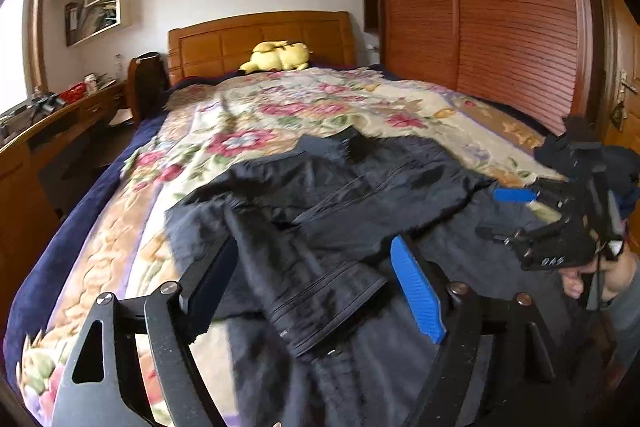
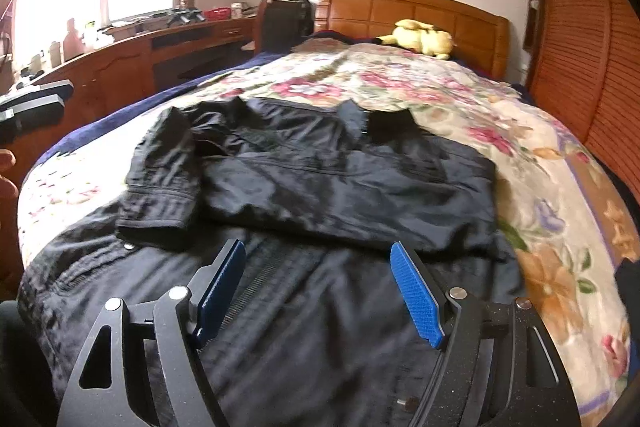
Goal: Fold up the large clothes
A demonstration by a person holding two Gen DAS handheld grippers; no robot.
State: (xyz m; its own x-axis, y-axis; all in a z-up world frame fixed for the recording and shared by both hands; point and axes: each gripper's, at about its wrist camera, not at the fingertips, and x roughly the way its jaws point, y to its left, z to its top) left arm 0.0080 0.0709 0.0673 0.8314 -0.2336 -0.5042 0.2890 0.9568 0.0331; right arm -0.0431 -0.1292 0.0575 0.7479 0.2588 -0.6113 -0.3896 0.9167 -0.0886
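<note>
A large black jacket [image 1: 340, 195] lies spread on the floral bedspread [image 1: 304, 107], collar toward the headboard. Both sleeves are folded in across its front. In the right wrist view the jacket [image 2: 320, 179] fills the middle, with the left sleeve cuff [image 2: 160, 203] lying over the body. My left gripper [image 1: 316, 279] is open and empty, its blue pads just above the near part of the jacket. My right gripper [image 2: 318, 279] is open and empty over the jacket's lower hem. The right gripper also shows in the left wrist view [image 1: 560, 219], at the jacket's right edge.
A yellow plush toy [image 1: 280, 55] lies by the wooden headboard [image 1: 260, 35]. A wooden desk [image 2: 132, 55] with clutter runs along the bed's left side. A slatted wardrobe [image 1: 500, 11] stands on the right. The bedspread [image 2: 420, 87] beyond the collar is bare.
</note>
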